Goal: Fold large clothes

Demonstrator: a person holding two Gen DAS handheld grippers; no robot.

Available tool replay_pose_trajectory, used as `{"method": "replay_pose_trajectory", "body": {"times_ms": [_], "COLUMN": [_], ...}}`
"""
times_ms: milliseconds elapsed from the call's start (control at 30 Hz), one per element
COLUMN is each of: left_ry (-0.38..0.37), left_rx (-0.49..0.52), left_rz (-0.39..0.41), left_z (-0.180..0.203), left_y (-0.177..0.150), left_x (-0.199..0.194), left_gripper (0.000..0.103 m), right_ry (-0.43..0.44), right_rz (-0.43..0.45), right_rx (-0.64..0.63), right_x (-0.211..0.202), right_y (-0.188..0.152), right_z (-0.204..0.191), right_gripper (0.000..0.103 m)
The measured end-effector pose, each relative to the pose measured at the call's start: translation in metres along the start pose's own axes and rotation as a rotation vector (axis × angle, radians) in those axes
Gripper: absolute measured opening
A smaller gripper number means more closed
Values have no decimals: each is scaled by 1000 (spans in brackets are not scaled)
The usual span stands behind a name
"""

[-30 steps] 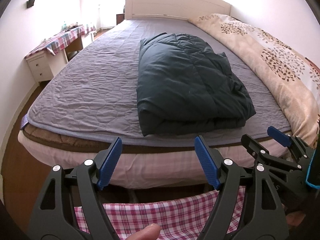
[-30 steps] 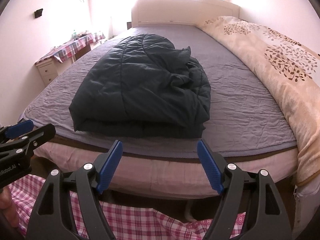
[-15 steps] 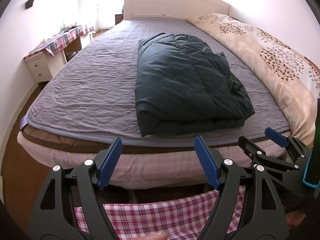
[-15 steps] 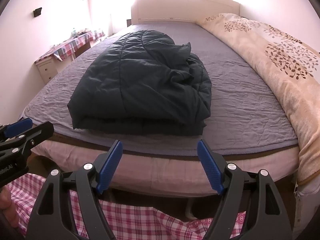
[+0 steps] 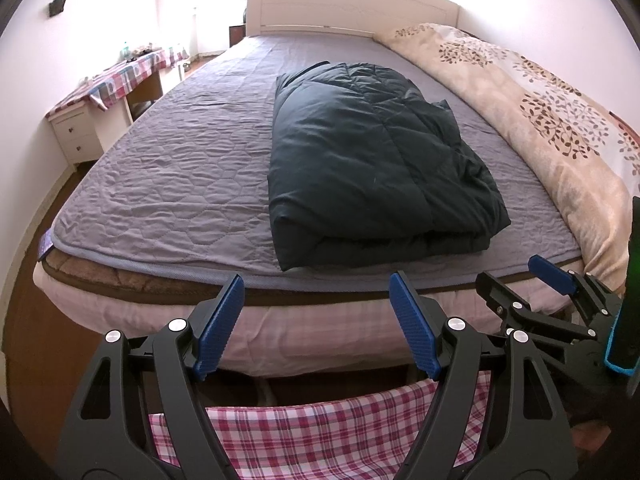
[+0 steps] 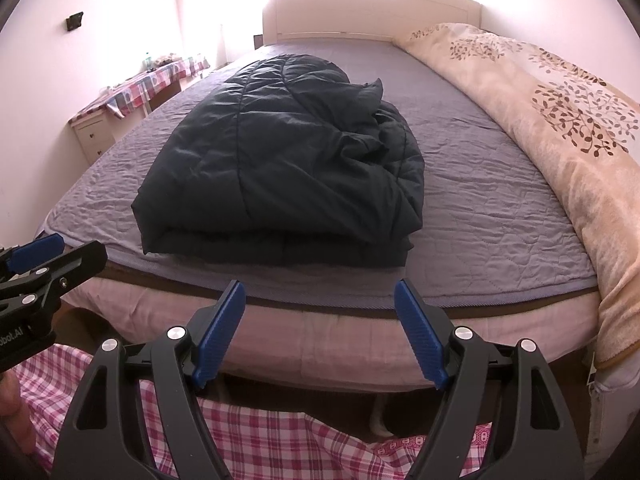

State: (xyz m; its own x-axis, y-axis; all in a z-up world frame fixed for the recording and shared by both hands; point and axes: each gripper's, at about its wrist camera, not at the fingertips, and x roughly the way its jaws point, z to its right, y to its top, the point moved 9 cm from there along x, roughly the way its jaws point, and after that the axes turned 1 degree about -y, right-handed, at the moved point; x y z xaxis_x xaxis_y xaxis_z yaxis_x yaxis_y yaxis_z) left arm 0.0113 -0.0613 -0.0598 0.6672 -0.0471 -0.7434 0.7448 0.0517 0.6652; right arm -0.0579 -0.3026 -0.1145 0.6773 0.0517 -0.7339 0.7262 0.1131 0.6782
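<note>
A dark quilted jacket lies folded into a thick rectangle on the grey bed cover, near the foot edge. It also shows in the right wrist view. My left gripper is open and empty, held back from the bed's foot edge, apart from the jacket. My right gripper is open and empty too, at about the same distance. The right gripper shows at the right of the left wrist view; the left gripper shows at the left edge of the right wrist view.
A beige floral duvet lies along the bed's right side. A white headboard stands at the far end. A white bedside table with a checked cloth stands left. Pink checked fabric is below the grippers.
Both grippers have drifted slightly, so the bed and jacket shift a little in view. The jacket has not moved and both grippers stay open.
</note>
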Motion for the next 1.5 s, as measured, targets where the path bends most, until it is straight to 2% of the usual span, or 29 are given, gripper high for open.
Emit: {"method": "replay_pose_trajectory", "body": {"times_ms": [267, 1500], "left_ry": [9, 1], "left_rx": [-4, 1], "left_rz": [-38, -49], "left_z": [-3, -2], "left_y": [-4, -7], "left_x": [7, 9], "left_gripper": [75, 75], "right_ry": [1, 5], "right_rz": [-12, -30], "right_rx": [10, 25], "right_x": [3, 7], "right_y": [-2, -6], "right_z": [2, 6], "right_gripper": [75, 75]}}
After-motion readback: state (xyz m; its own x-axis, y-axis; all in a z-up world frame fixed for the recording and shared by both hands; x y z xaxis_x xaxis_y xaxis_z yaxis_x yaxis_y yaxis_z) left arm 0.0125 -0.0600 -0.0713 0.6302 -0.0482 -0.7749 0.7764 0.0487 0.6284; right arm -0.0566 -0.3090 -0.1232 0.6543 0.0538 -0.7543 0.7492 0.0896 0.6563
